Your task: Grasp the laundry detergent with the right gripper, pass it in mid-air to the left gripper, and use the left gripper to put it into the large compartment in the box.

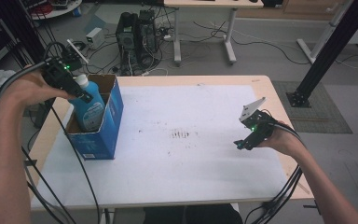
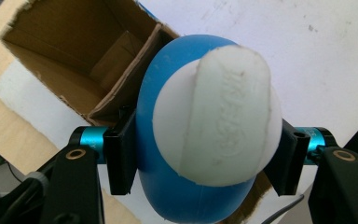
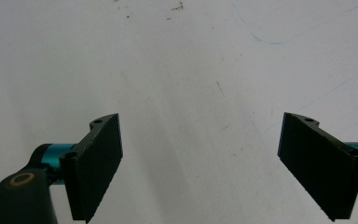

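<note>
**Blue bottle going into the open box**

One cardboard box [image 1: 101,125], blue outside and brown inside, stands open-topped near the left edge of the surface [image 1: 191,172], on the white sheet [image 1: 200,116] that covers most of it. Its top flaps are up. One blue bottle [image 1: 89,106] with a white cap [image 1: 82,81] sits partly inside the box, its lower part below the rim and its neck and cap above it, leaning a little toward the left hand. In the left gripper view the rest of the box's interior looks bare brown cardboard; whether the bottle's base touches the bottom I cannot tell.

The left gripper [image 1: 74,91] is clamped on the bottle, one black pad pressed to each side of the blue body just below the cap.

The right gripper [image 1: 245,142] hangs over the right part of the sheet, well apart from the box, its jaws spread wide with nothing between them.

The count: one box, one bottle, two grippers. A patch of small dark specks [image 1: 182,135] marks the sheet's middle.
</note>
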`<state>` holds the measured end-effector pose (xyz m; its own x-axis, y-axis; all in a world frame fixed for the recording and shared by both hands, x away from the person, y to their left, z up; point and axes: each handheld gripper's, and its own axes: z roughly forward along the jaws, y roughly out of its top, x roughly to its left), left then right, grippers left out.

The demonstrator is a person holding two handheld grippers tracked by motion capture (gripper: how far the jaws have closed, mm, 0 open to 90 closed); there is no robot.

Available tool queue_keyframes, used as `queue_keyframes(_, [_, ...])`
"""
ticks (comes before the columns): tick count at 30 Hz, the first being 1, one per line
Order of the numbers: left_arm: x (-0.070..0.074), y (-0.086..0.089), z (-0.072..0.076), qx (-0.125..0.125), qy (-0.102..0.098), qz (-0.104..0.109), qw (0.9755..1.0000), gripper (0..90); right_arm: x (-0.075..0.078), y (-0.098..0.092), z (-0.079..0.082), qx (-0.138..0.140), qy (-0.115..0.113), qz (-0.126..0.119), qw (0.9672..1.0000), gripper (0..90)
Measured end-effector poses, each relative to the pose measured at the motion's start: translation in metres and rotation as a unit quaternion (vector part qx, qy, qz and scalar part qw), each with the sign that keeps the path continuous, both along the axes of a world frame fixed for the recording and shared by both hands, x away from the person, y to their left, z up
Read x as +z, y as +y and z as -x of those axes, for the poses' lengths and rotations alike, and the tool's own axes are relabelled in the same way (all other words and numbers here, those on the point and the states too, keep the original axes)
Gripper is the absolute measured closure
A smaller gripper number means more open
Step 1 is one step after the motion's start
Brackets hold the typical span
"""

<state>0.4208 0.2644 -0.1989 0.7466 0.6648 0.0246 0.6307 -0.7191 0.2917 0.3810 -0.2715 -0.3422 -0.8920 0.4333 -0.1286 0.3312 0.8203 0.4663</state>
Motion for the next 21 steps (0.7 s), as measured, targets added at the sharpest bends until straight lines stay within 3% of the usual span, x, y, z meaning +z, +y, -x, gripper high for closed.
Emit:
queue_keyframes(5, [-0.017,0.0,-0.001,0.005,0.007,0.007,0.9999,38.0,-0.001,0.001,-0.001,0.001,0.0,0.004,1.0,13.1])
queue_keyframes(21, [-0.055,0.0,-0.005,-0.033,0.027,-0.02,0.9989,37.9,-0.007,0.001,-0.001,0.007,-0.006,0.004,1.0,13.1])
